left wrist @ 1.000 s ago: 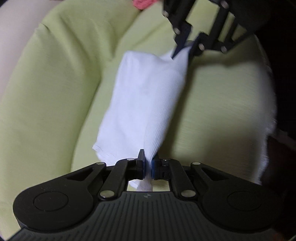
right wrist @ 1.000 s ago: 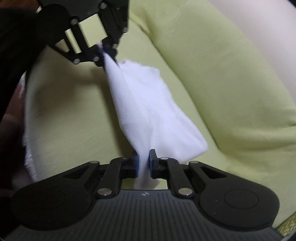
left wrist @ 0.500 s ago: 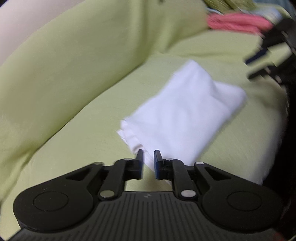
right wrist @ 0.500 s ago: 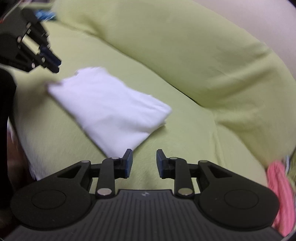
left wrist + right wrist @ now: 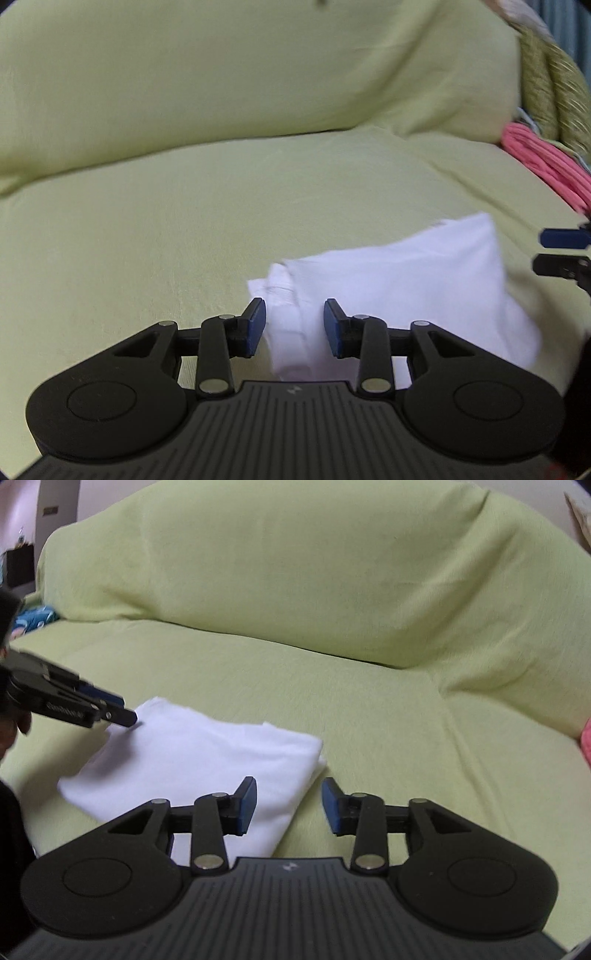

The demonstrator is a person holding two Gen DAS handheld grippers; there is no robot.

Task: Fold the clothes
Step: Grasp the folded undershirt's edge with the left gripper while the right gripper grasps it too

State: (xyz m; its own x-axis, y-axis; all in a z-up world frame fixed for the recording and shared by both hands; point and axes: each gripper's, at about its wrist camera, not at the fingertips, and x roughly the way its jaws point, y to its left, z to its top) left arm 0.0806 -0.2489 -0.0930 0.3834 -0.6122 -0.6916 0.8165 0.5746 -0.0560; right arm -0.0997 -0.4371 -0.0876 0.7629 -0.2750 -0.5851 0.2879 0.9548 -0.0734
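Note:
A folded white garment (image 5: 399, 280) lies flat on the green-covered sofa seat (image 5: 166, 229); it also shows in the right wrist view (image 5: 207, 757). My left gripper (image 5: 294, 325) is open and empty, its jaws on either side of the garment's near left edge. My right gripper (image 5: 289, 805) is open and empty, just above the garment's right front corner. The left gripper's fingertips (image 5: 118, 709) show at the garment's far left corner in the right wrist view. The right gripper's fingertips (image 5: 561, 251) show at the right edge in the left wrist view.
The sofa backrest (image 5: 295, 572) rises behind the seat. A pink garment (image 5: 546, 173) lies at the right end of the seat, with a woven olive cloth (image 5: 554, 85) above it. A blue patterned item (image 5: 33, 616) lies at the far left.
One second ago both grippers were shut on the white garment and held it stretched between them. They laid it on the seat, let go and opened wider.

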